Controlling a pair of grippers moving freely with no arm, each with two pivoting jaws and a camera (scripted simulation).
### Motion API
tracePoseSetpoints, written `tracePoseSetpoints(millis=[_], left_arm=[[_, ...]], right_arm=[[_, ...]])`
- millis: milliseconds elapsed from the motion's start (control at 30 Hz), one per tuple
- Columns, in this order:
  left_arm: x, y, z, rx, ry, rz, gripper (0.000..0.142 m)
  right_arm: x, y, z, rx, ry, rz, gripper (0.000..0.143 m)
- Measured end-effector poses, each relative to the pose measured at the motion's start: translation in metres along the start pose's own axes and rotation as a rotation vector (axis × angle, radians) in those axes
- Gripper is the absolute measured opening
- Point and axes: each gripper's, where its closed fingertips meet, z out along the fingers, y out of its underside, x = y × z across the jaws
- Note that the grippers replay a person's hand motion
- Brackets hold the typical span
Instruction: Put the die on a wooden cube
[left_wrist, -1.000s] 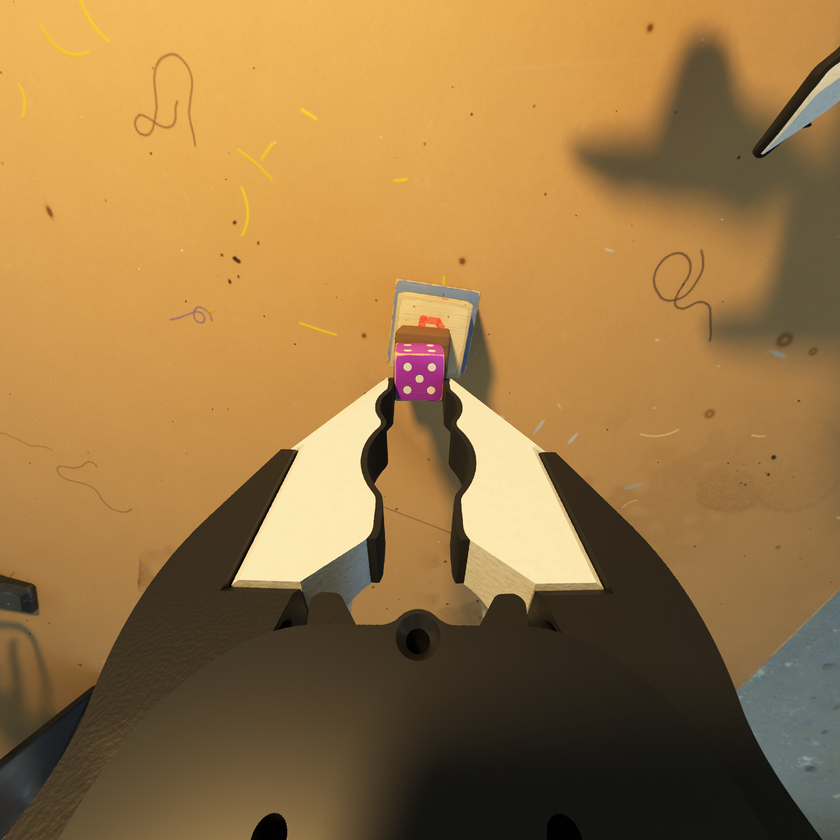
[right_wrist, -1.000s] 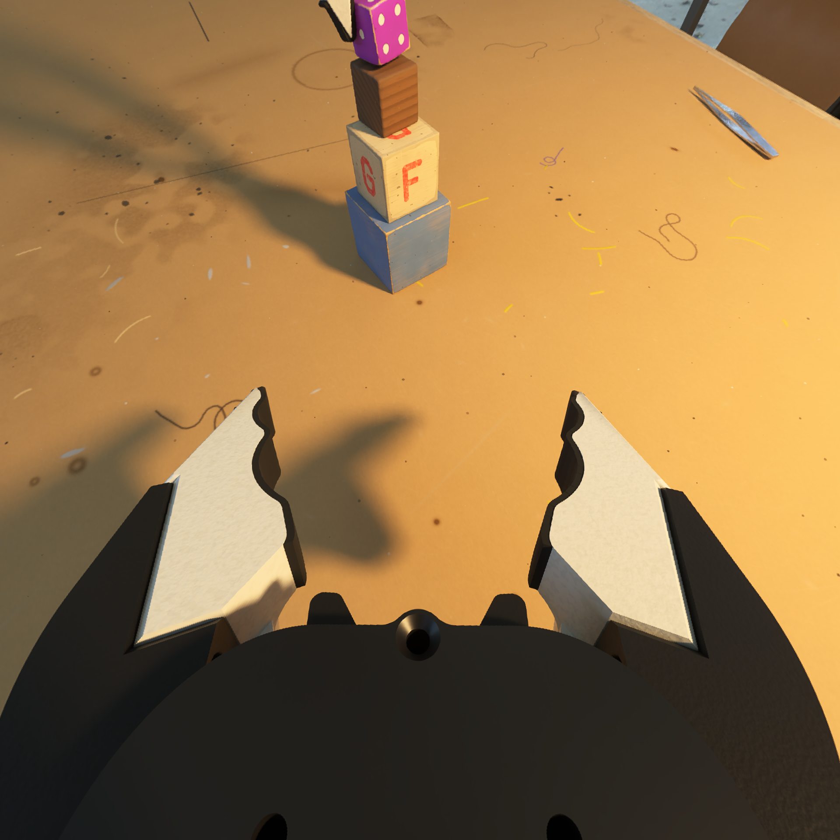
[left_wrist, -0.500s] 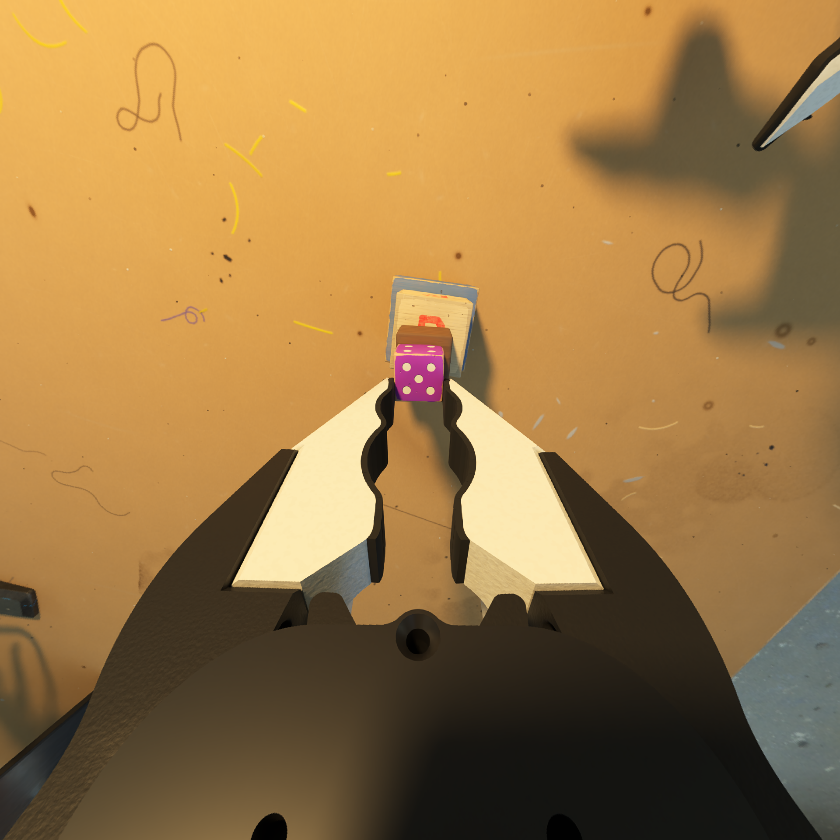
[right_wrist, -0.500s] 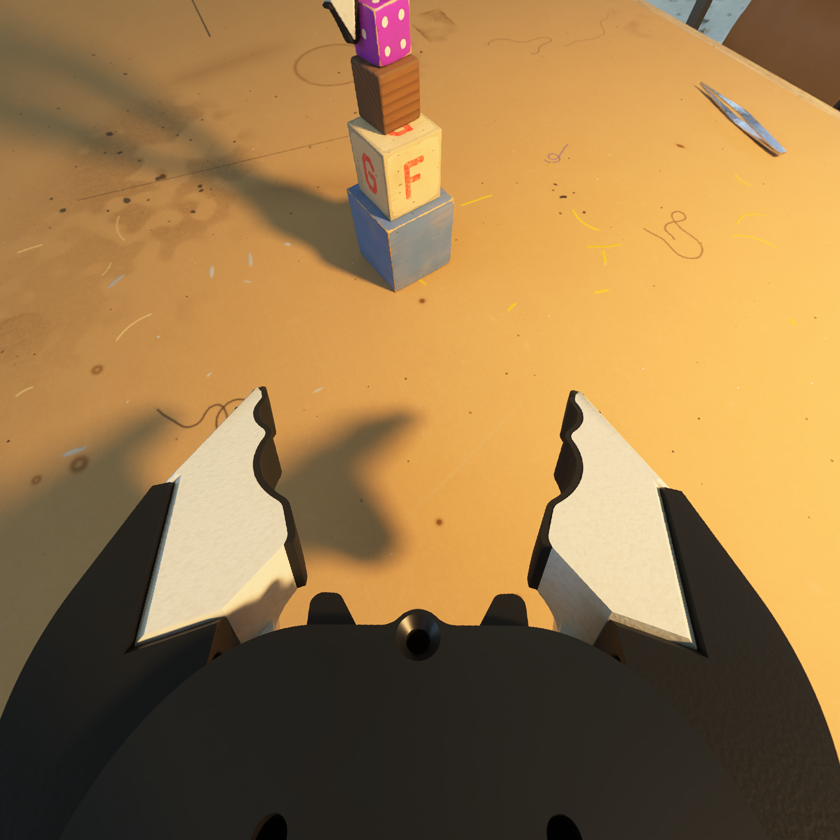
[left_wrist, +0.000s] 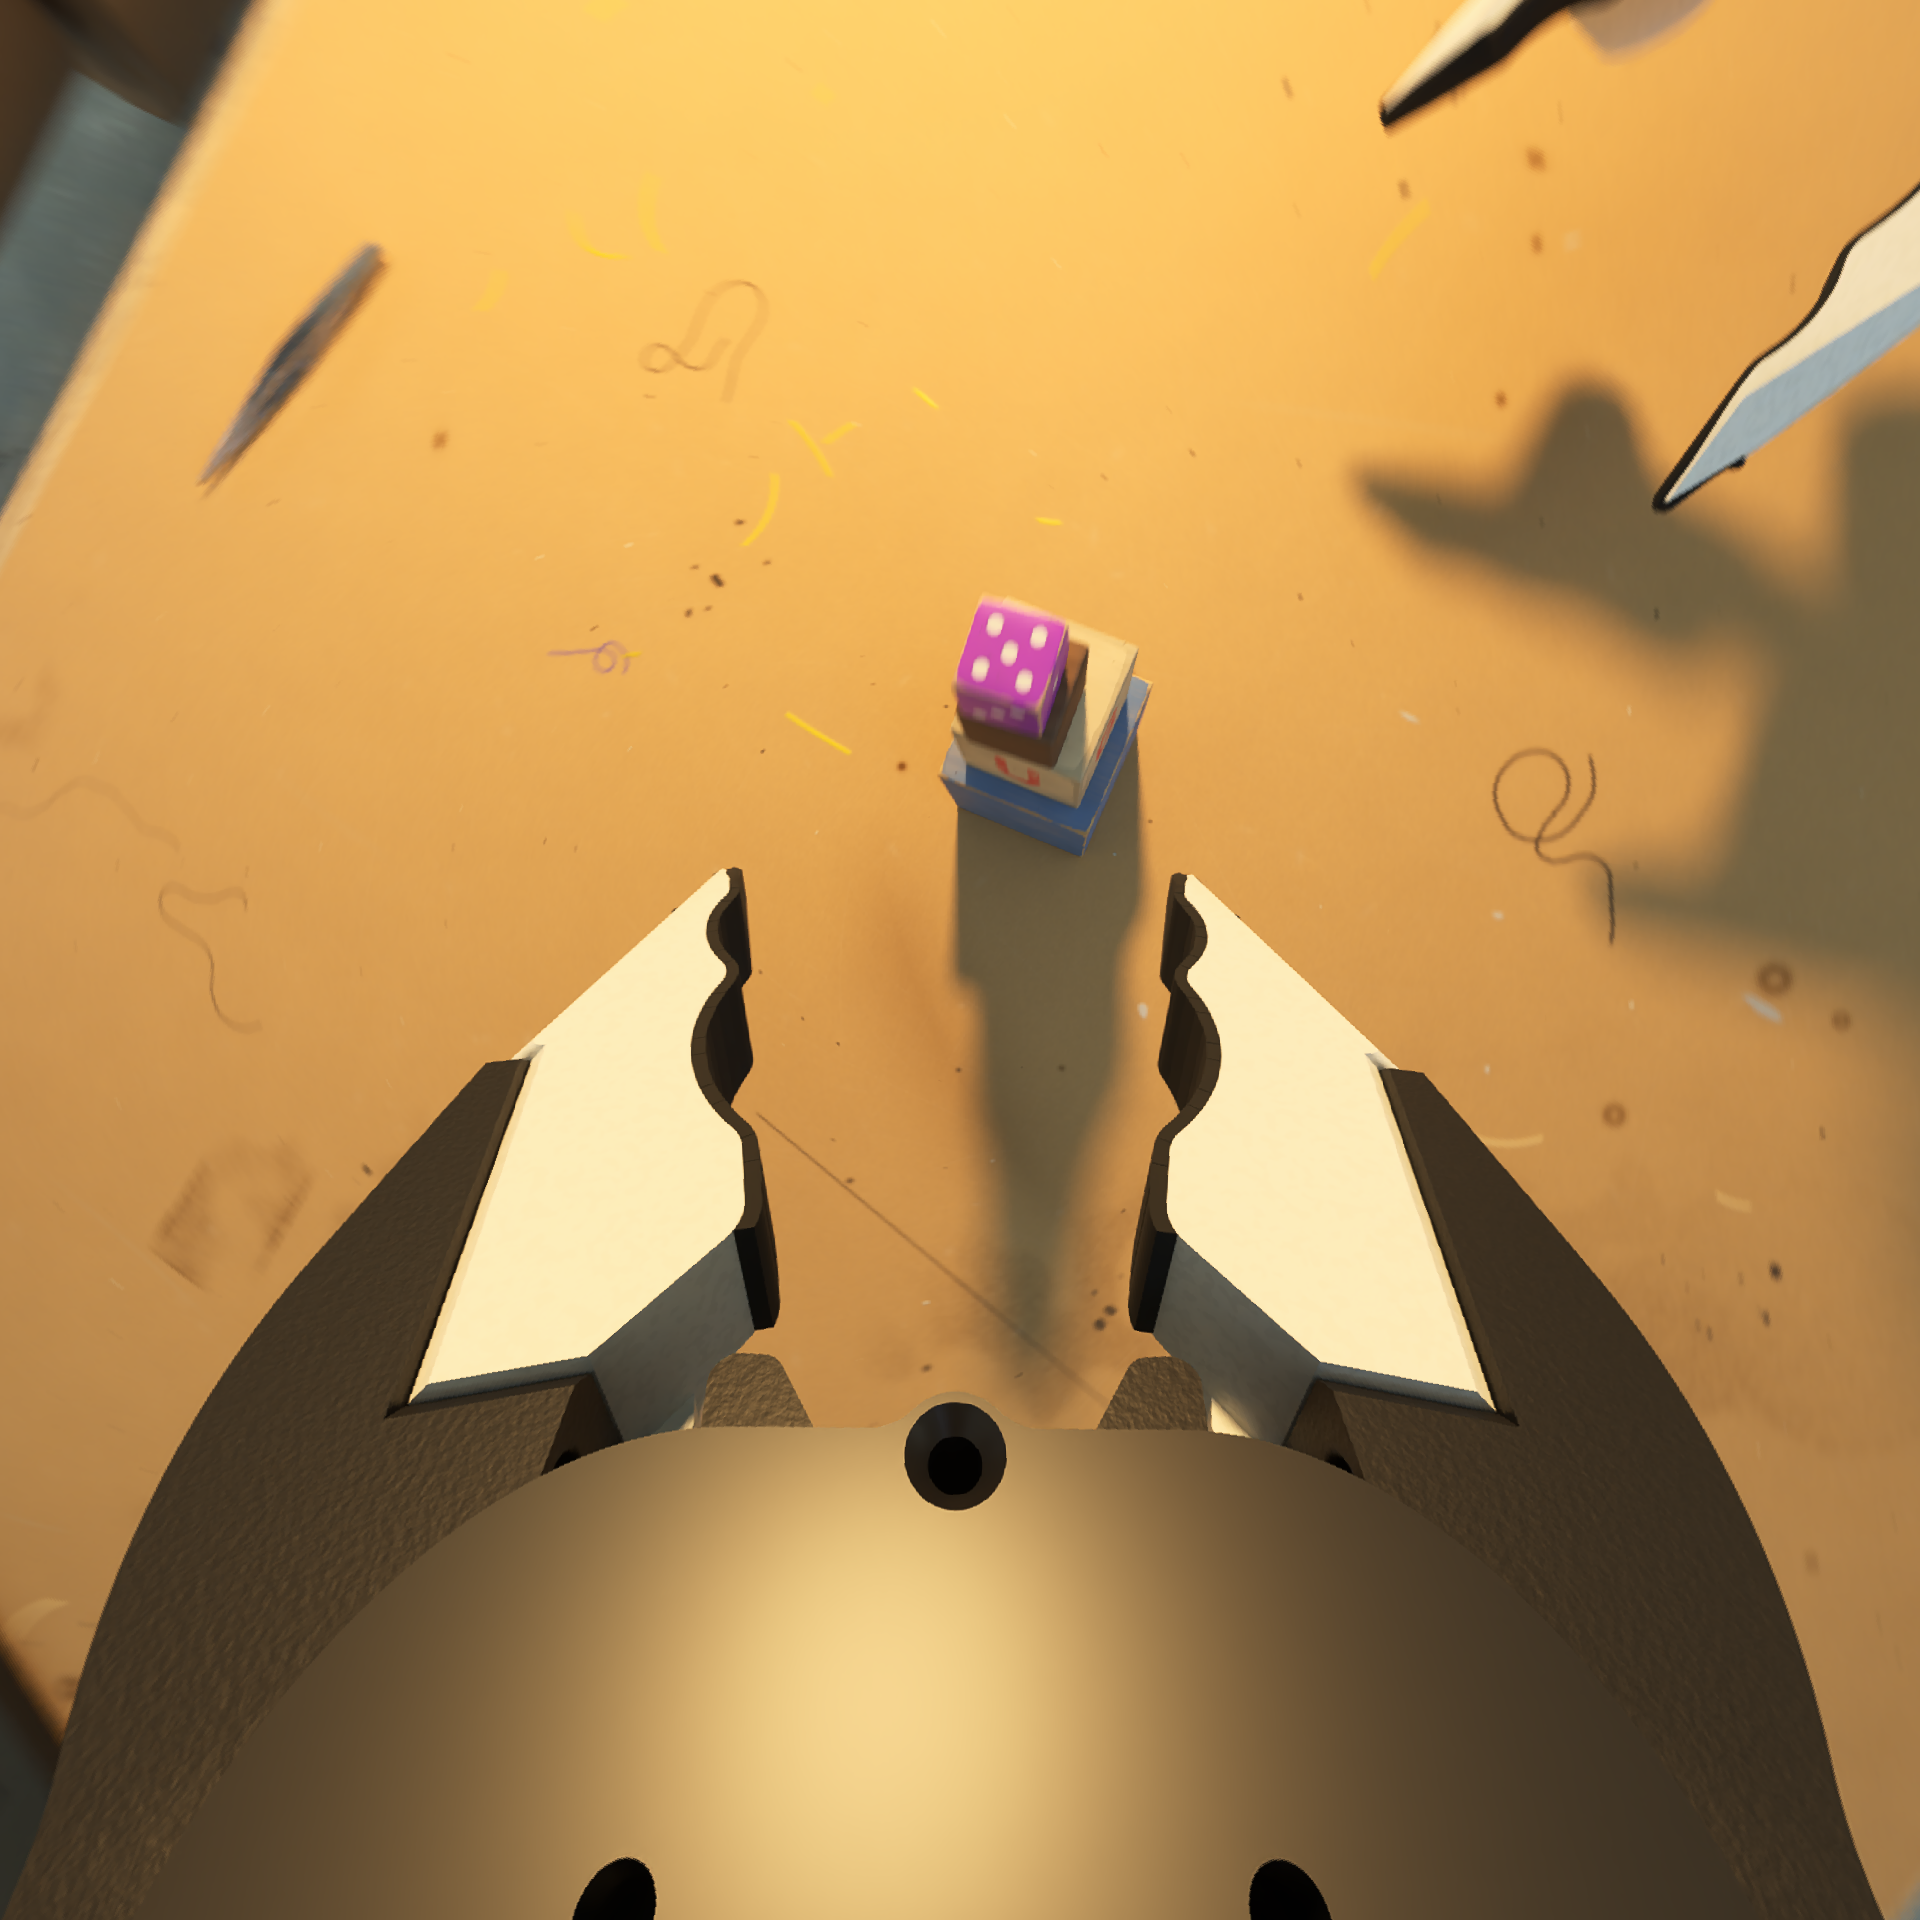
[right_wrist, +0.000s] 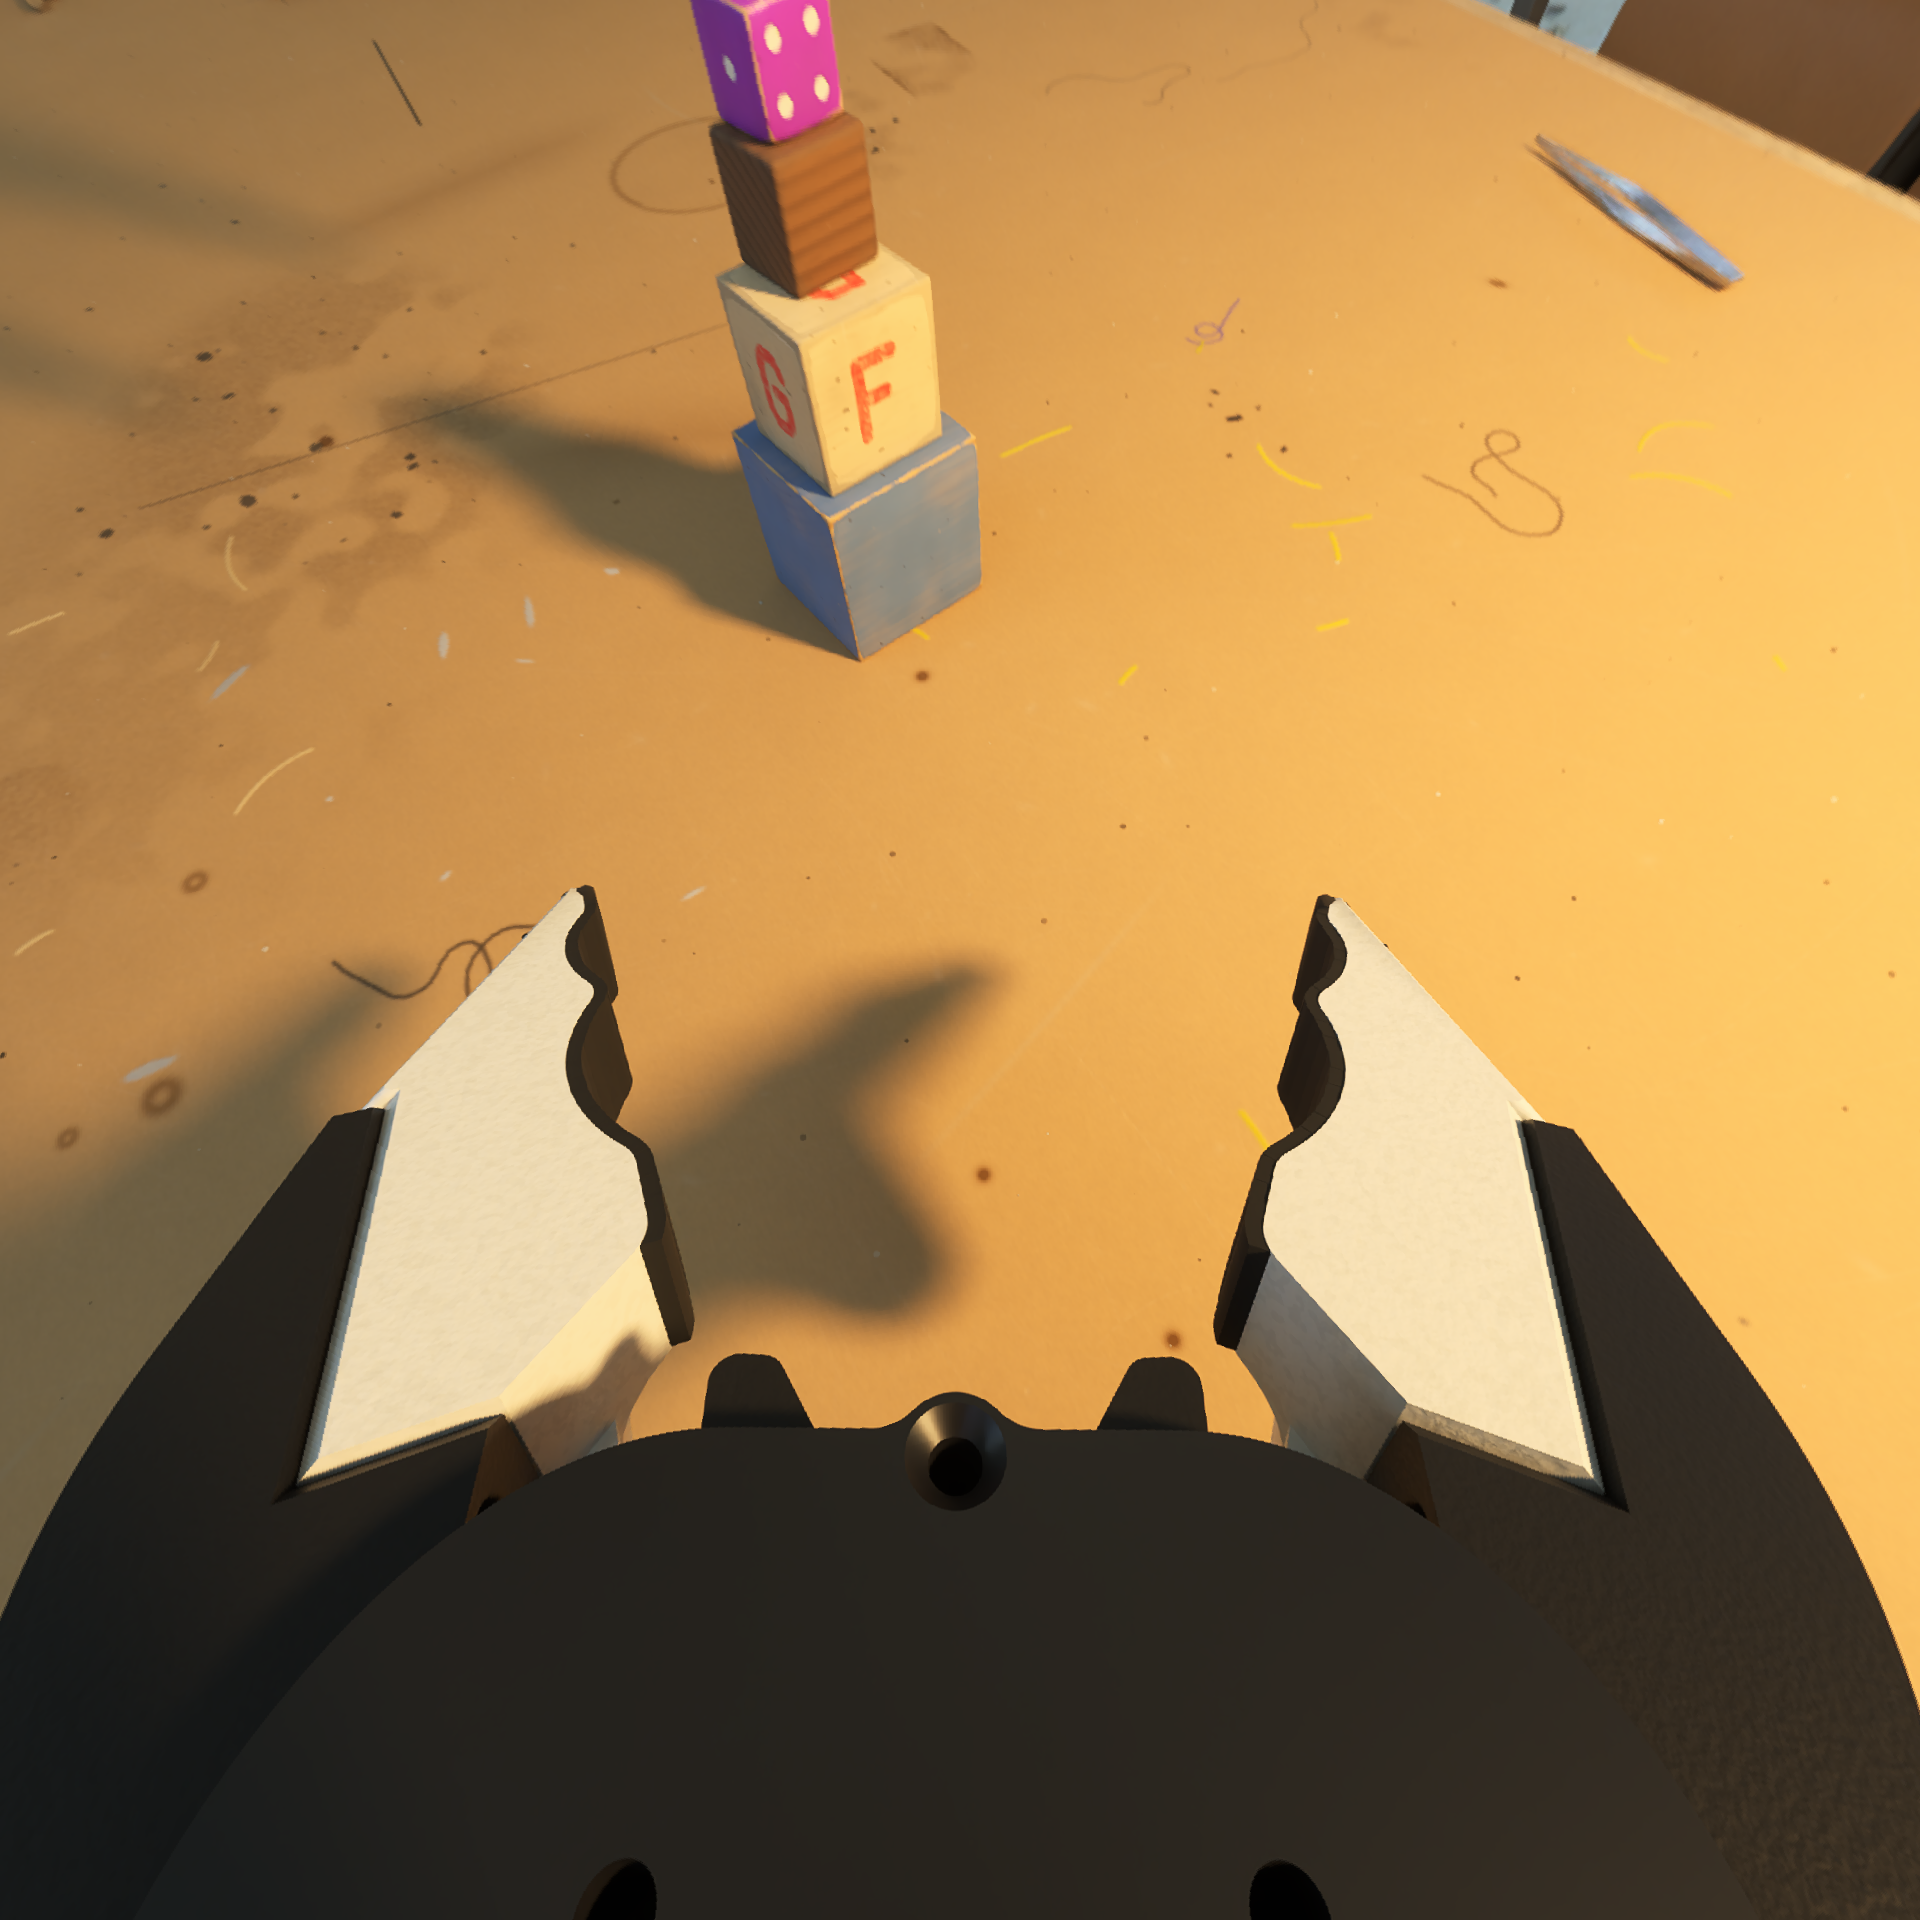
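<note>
The magenta die (left_wrist: 1008, 665) with white pips sits on top of a dark brown wooden cube (left_wrist: 1044, 736). That cube stands on a cream lettered cube (left_wrist: 1103, 698), which stands on a blue cube (left_wrist: 1034, 816). My left gripper (left_wrist: 956, 881) is open and empty, above and behind the stack, apart from it. In the right wrist view the die (right_wrist: 774, 62), brown cube (right_wrist: 795, 203), cream cube (right_wrist: 836, 369) and blue cube (right_wrist: 873, 530) stand ahead. My right gripper (right_wrist: 954, 899) is open and empty, low over the table, well short of the stack.
A thin grey metal piece (right_wrist: 1642, 213) lies near the far right table edge; it also shows in the left wrist view (left_wrist: 291, 358). The right gripper's fingers (left_wrist: 1787, 353) show at the top right of the left wrist view. The orange board (right_wrist: 1247, 779) bears scribbles and specks.
My left gripper has opened, let go of the die and drawn back and up. The die stays on the brown cube. The right gripper has barely moved.
</note>
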Motion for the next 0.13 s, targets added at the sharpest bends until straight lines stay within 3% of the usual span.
tracePoseSetpoints(millis=[133], left_arm=[[0.005,0.043,-0.018,0.232,-0.118,-0.189,0.086]], right_arm=[[0.005,0.006,0.006,-0.044,0.022,0.021,0.131]])
